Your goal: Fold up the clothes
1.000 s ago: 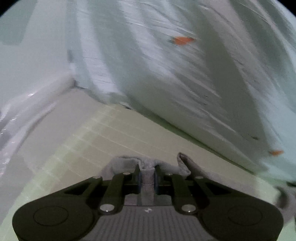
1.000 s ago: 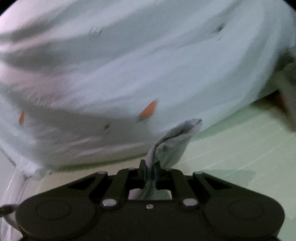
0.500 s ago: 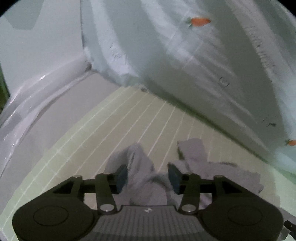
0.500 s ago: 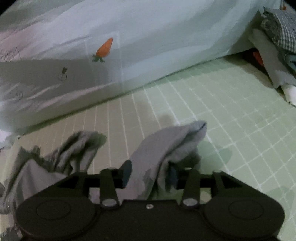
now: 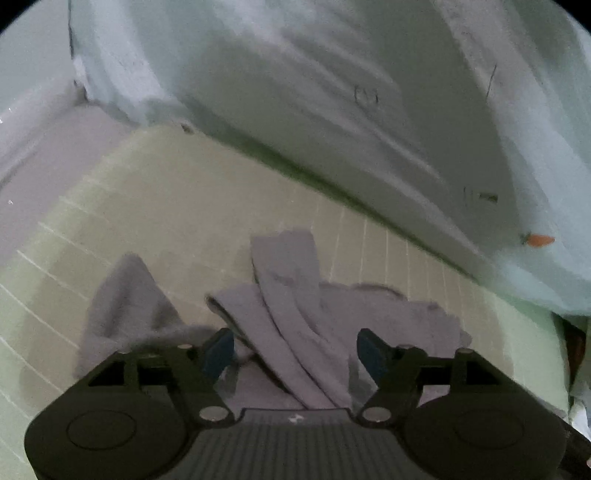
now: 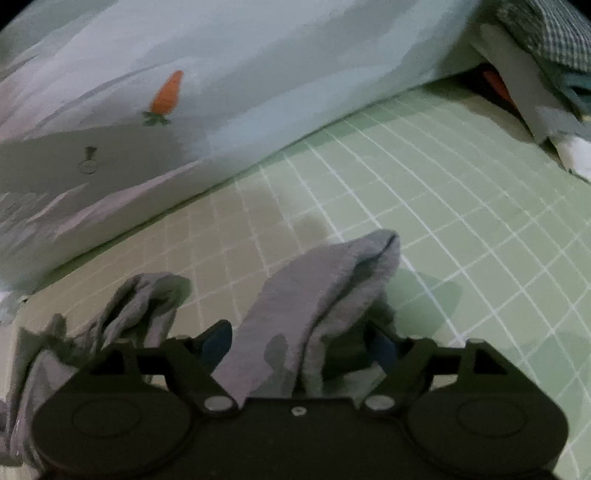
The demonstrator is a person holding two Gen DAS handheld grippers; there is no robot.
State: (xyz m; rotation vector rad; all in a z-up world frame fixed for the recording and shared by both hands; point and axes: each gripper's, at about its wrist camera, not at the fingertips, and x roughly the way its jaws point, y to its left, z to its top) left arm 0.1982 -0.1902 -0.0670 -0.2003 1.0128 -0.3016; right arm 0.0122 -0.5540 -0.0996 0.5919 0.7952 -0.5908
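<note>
A grey garment (image 5: 291,314) lies crumpled on the green checked sheet (image 5: 155,206). In the left wrist view my left gripper (image 5: 295,350) stands just above it, jaws opening, a fold of the cloth lying loose between the blue pads (image 5: 218,350) without being pressed. In the right wrist view the same grey garment (image 6: 325,280) rises in a peaked fold between the fingers of my right gripper (image 6: 301,345). Its jaws are opening too and the pads stand apart from the cloth. A second bunched part of the garment (image 6: 144,306) lies to the left.
A pale blue quilt with carrot prints (image 6: 229,96) is heaped along the far side of the sheet (image 6: 461,206). A pile of other clothes, one checked (image 6: 546,33), sits at the upper right. A pale wall and bed edge (image 5: 33,155) are at the left.
Both grippers were shut on the grey garment and held it up; both have opened and come down. The garment now lies slack on the sheet.
</note>
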